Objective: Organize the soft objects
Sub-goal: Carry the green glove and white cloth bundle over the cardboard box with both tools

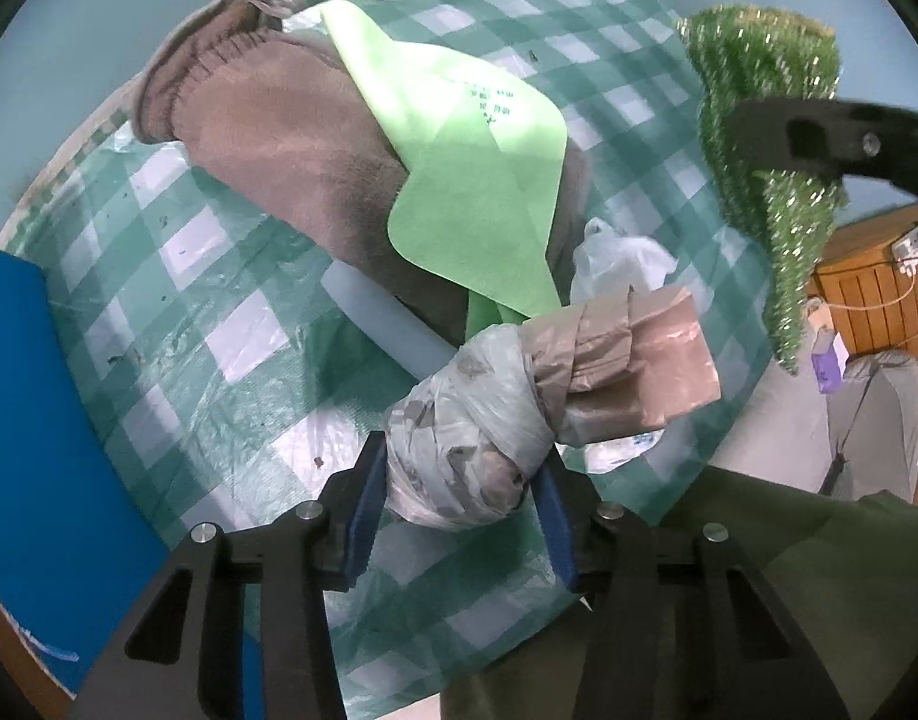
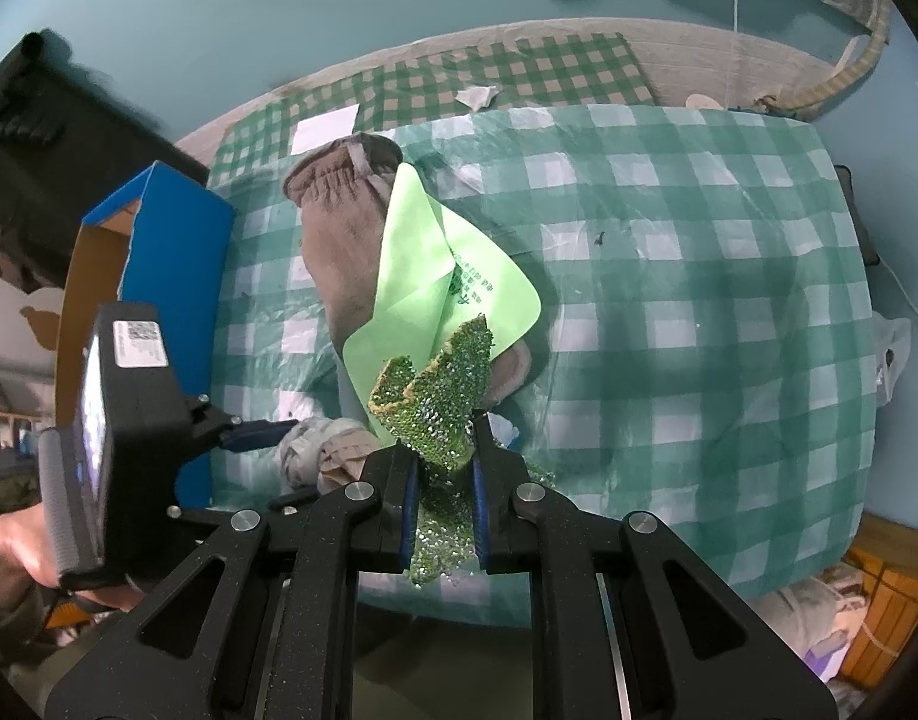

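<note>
Two grippers work over a table under a green-and-white checked plastic cloth (image 2: 669,276). Beside the blue cardboard box (image 2: 177,222) at the left edge, the left gripper (image 1: 459,492) has its blue pads against a grey-and-brown bundle wrapped in plastic film (image 1: 519,402), pinching its near end. Behind lie brown fleece trousers (image 1: 291,138) with a light green cloth (image 1: 477,180) on top. Further right, the right gripper (image 2: 444,498) is clamped on a sparkly green scouring cloth (image 2: 441,402), lifted off the table.

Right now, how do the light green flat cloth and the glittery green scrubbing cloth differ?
The light green flat cloth is smooth and lies on the brown garment. The glittery green scrubbing cloth is rough, crumpled and lifted, pinched in the right gripper. Both are green and soft.
</note>
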Demonstrator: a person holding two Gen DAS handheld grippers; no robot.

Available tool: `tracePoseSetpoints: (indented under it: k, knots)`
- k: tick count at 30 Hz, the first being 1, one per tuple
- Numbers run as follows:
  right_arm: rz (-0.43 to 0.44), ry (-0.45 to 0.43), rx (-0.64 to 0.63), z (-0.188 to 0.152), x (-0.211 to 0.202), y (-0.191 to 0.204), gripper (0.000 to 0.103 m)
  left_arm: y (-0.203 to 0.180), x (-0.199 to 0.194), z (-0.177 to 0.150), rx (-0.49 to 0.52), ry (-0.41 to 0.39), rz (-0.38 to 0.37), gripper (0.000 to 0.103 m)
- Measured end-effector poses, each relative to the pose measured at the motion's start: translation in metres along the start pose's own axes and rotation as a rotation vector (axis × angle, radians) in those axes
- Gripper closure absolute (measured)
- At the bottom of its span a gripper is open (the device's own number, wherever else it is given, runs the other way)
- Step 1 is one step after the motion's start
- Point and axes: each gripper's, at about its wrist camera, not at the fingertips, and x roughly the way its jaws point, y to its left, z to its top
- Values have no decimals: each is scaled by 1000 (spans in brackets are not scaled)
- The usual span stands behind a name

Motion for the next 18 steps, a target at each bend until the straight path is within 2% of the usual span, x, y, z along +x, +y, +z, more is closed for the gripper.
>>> tracePoseSetpoints:
  k: [18]
  knots:
    - [8, 18, -86, 1, -1, 21, 90, 28, -58, -33, -171, -108, 2, 57]
